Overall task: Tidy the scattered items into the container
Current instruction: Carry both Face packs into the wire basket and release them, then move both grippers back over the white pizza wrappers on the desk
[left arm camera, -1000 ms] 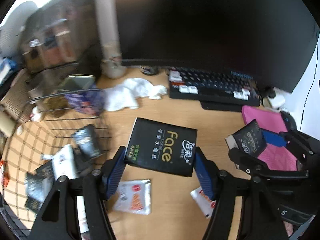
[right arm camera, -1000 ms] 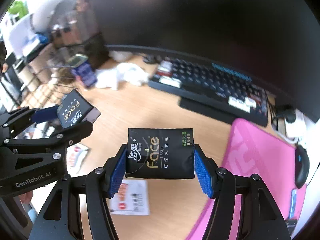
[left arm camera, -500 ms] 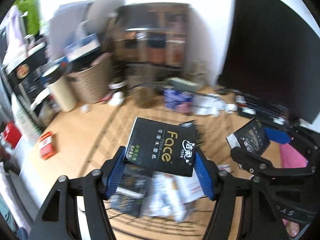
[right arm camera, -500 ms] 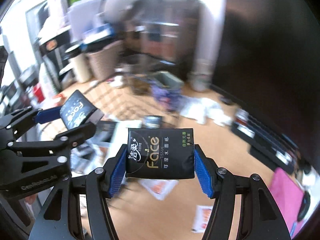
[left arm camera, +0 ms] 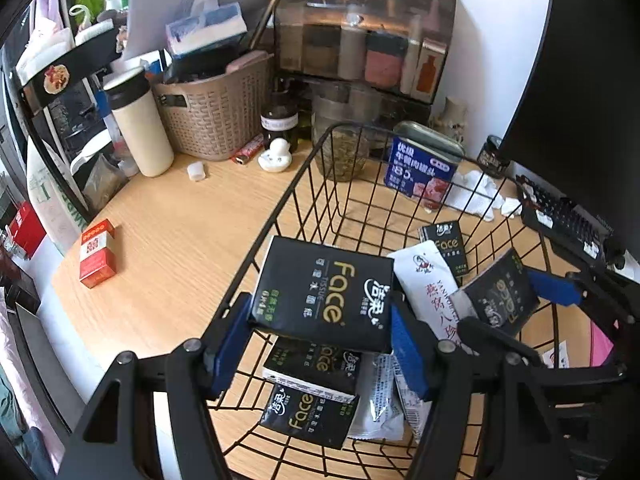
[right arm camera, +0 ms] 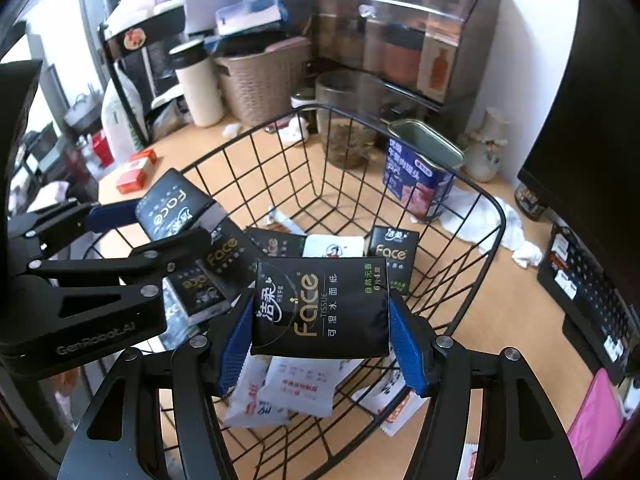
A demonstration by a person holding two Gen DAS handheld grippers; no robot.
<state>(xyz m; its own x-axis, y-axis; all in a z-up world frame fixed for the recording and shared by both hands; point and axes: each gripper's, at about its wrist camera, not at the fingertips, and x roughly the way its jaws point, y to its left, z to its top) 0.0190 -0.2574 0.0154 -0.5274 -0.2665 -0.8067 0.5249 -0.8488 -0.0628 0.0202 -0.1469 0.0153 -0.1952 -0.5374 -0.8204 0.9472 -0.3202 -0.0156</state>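
Packs: black "Face" tissue packs, gold lettering
Left gripper (left arm camera: 322,334): blue pads clamp one pack (left arm camera: 324,294) above the wire basket (left arm camera: 276,216)
Right gripper (right arm camera: 322,342): clamps another pack (right arm camera: 320,306)

The wire basket (left arm camera: 280,216) is open at the top; its floor is crowded near the front with black tissue packs (left arm camera: 308,410) and white sachets (right arm camera: 298,390); bare floor is left toward its far wall; a blue tin (left arm camera: 420,168) and glass jar (left arm camera: 340,148) stand just behind it.
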